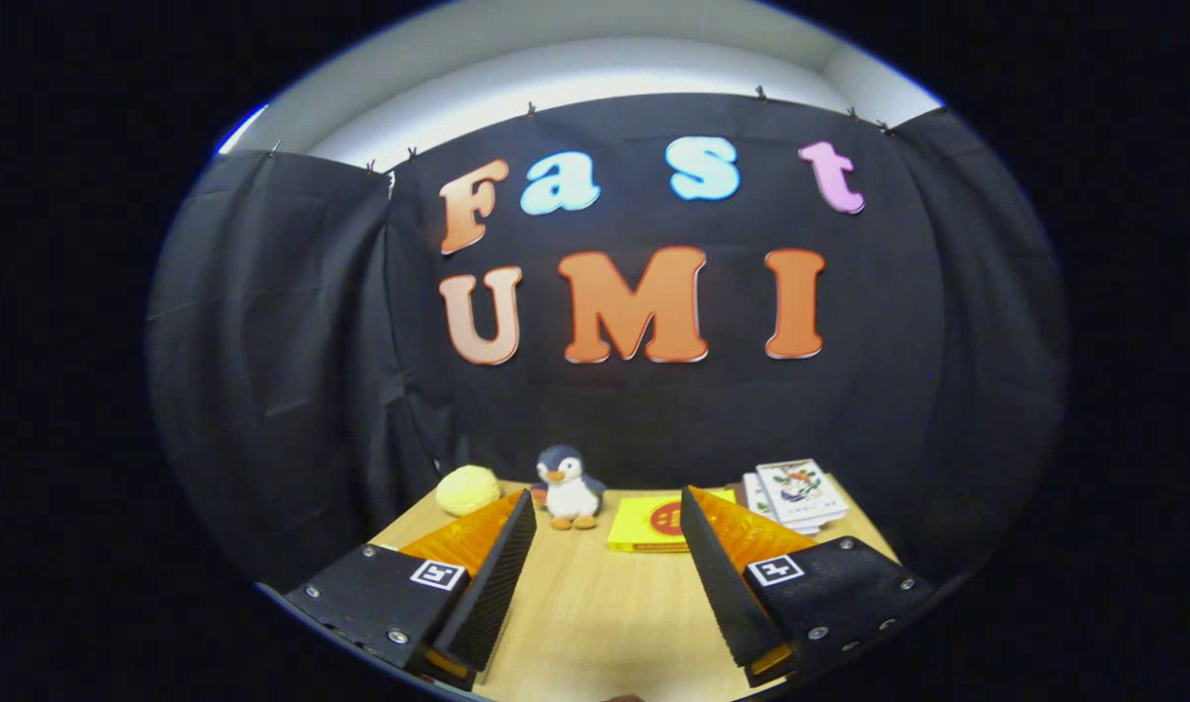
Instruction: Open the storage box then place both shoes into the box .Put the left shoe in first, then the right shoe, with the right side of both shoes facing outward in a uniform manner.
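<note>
So far nothing is in hand: the gripper hangs above the table, its jaws spread wide on nothing. Beyond them sit a penguin toy and a yellow box. Storage box and shoes must first be found.

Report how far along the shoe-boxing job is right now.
Done: nothing that this view can confirm. In hand: nothing; the gripper is open, its fingers spread over bare wooden table, pointed at a penguin plush and a yellow flat box beyond them, with a yellow ball and a stack of cards to the sides. Left: opening the storage box and placing both shoes.
</note>
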Available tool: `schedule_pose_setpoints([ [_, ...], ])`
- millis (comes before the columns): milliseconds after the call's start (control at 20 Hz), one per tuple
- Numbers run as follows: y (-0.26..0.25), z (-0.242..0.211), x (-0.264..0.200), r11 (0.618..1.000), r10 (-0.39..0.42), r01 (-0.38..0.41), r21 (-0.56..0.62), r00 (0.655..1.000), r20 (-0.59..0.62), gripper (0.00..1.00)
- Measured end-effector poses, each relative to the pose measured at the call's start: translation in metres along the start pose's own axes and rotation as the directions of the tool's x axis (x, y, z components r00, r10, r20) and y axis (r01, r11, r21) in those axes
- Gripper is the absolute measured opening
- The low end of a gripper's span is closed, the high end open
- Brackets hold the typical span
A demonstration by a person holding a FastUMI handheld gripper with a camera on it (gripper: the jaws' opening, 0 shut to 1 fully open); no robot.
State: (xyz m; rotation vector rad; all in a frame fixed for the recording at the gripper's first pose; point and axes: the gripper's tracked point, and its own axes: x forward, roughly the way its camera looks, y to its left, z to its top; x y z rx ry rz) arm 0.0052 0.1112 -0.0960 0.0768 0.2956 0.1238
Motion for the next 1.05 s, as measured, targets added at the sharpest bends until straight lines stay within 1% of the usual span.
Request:
schedule_pose_setpoints([
  [50,-0.019,0.011,-0.005,1.000,-0.020,0.021,-0.015,0.999,0.032,0.90],
  [200,-0.061,0.036,-0.020,0.998,-0.063,0.066,-0.023,0.991,0.116,0.96],
  [450,-0.102,0.055,-0.038,0.996,-0.079,0.086,-0.026,0.976,0.203,0.97],
  [700,-0.111,0.064,-0.044,0.996,-0.074,0.087,-0.033,0.958,0.276,0.97],
  [850,-0.107,0.066,-0.046,0.996,-0.060,0.074,-0.039,0.956,0.286,0.97],
  [1050,-0.104,0.069,-0.046,0.995,-0.067,0.087,-0.053,0.952,0.297,0.97],
])
